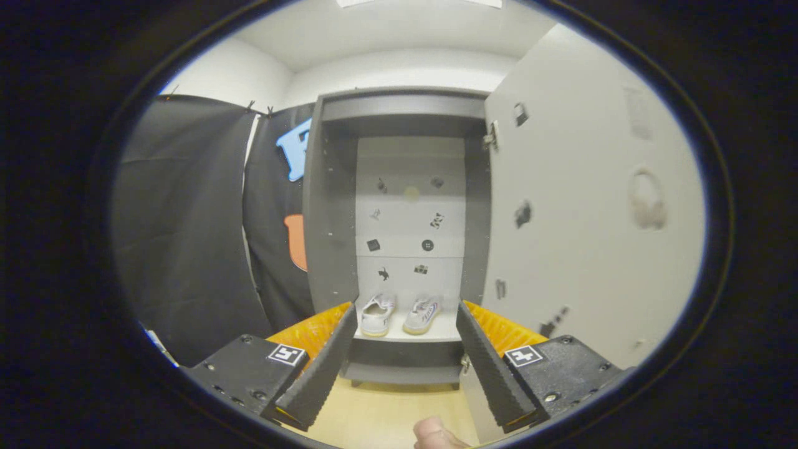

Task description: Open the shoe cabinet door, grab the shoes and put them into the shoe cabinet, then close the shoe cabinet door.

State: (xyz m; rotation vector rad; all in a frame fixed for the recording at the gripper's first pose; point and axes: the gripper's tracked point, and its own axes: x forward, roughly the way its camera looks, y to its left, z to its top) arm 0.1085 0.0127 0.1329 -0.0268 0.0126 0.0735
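- Two white sneakers (pixel 399 313) sit side by side on the low shelf inside the shoe cabinet (pixel 405 112), beyond the fingers and framed in the gap between them, toes pointing out toward the claw.
- The gripper (pixel 402 365) stands wide, its fingers spread well apart and holding nothing.
- The shoe cabinet door (pixel 580 206) hangs open just ahead of the right finger, its inner face turned toward the claw; the shoes look placed, so closing the door appears to be what remains.
- The door is likely a stiff, light panel that swings freely on its hinges; a push on its flat face or a pinch on its free edge should serve, since no handle shows on this inner side.
- The sneakers look soft and light, easy to pinch at the heel collar if they need nudging deeper.
- Hidden or unclear: the door's outer face and any handle, its lower edge behind the right finger, and the small dark marks on the cabinet's back panel (pixel 408 212), too small to identify.
- A fingertip (pixel 430 431) pokes in below the claw, cut off.
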